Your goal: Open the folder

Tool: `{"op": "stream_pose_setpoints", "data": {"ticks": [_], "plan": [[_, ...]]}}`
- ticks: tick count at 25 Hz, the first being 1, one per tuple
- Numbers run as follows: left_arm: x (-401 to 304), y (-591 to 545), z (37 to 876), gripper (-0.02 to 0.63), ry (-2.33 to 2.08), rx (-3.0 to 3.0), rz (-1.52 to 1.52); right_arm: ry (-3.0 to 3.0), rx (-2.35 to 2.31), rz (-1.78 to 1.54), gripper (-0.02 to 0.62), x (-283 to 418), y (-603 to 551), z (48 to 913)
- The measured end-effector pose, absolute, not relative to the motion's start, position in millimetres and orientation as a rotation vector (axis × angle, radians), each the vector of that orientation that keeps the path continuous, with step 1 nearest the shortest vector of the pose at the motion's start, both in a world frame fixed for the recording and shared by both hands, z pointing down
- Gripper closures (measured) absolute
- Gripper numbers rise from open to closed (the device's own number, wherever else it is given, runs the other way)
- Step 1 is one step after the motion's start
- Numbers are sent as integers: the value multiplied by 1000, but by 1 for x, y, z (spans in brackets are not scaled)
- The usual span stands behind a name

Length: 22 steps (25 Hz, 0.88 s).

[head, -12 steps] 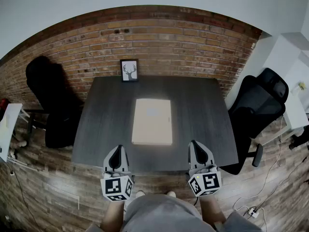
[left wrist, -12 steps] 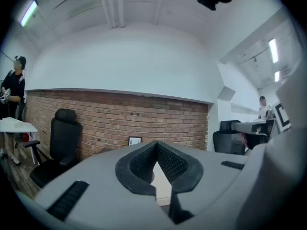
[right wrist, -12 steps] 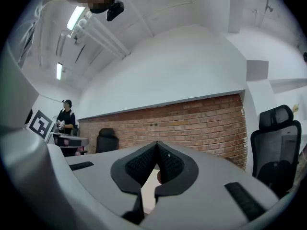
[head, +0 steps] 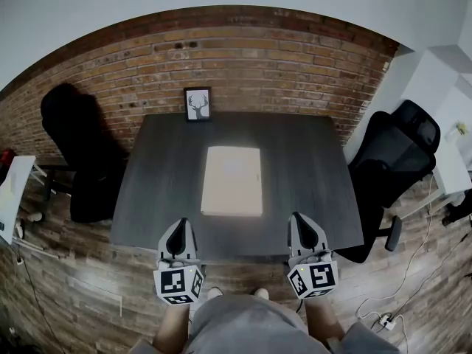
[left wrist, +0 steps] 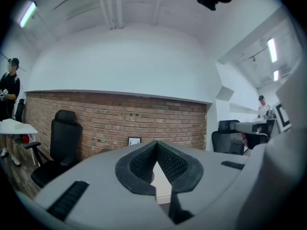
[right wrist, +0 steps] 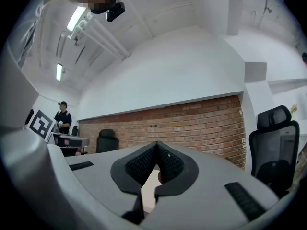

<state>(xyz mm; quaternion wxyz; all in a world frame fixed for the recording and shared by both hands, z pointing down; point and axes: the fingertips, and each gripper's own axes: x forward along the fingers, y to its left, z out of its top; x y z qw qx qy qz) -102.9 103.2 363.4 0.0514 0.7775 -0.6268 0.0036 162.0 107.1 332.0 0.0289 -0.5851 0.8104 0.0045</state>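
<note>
A closed beige folder (head: 232,181) lies flat in the middle of the dark table (head: 158,190). My left gripper (head: 177,231) hovers at the table's near edge, left of the folder, jaws shut and empty. To the folder's right, my right gripper (head: 303,225) hangs at the same edge, its jaws also shut with nothing between them. In the left gripper view the shut gripper (left wrist: 156,143) points level at the brick wall, with a strip of the folder (left wrist: 162,186) showing below the tips. The right gripper view shows that gripper (right wrist: 157,144) closed tip to tip.
A framed deer picture (head: 198,105) stands at the table's far edge against the brick wall. Black office chairs sit left (head: 74,150) and right (head: 394,164) of the table. A white desk (head: 450,135) stands at the far right. Cables (head: 383,319) lie on the wooden floor.
</note>
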Motion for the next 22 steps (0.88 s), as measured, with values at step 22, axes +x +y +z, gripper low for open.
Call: {"op": "stream_pose_setpoints", "data": {"ticks": [22], "plan": [[-60, 141, 377, 604, -1991, 2280, 87, 2564, -1728, -101, 598, 208, 133, 363]]}}
